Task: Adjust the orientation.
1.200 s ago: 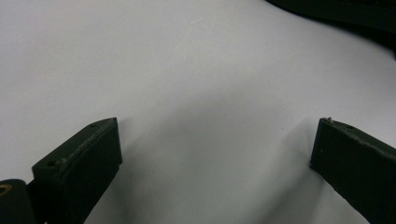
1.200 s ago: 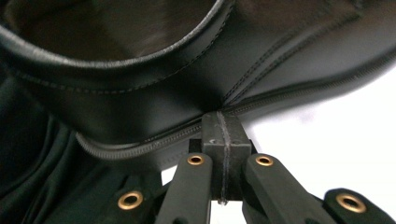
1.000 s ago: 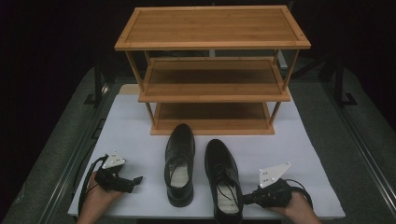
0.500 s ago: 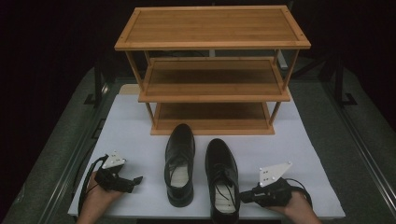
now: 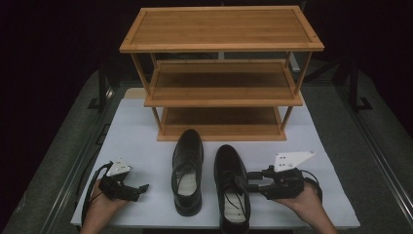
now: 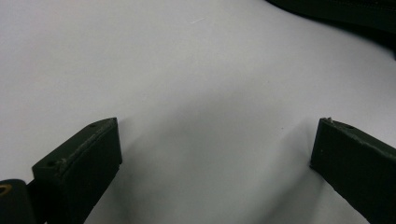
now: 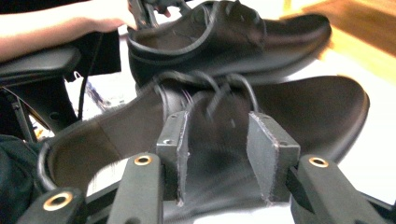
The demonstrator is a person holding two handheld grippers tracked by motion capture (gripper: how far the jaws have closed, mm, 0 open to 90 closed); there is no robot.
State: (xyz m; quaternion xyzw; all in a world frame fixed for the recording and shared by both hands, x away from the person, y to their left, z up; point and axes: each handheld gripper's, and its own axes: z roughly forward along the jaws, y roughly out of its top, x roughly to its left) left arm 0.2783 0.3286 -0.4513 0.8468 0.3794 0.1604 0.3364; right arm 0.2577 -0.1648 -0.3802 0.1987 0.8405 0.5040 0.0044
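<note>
A: What sits nearest?
B: The right gripper (image 5: 253, 181), jaws partly apart and just been opening, at the side of the right shoe (image 5: 232, 187), pads off it.
A: And at nine o'clock?
B: The left shoe (image 5: 188, 170), then the left gripper (image 5: 141, 189), jaws wide over the white mat (image 5: 136, 131).
A: Farther, at twelve?
B: A wooden rack (image 5: 221, 73). No writing is readable.

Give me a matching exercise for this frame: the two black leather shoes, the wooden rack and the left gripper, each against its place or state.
1. black leather shoe nearer the left gripper
2. black leather shoe nearer the right gripper
3. three-tier wooden shoe rack
4. left gripper

a. jaws wide apart above bare white mat
b. shelves bare
c. right gripper's jaws at its side
d. lies untouched between the other shoe and the left gripper

Pairs: 1-d, 2-c, 3-b, 4-a
</note>
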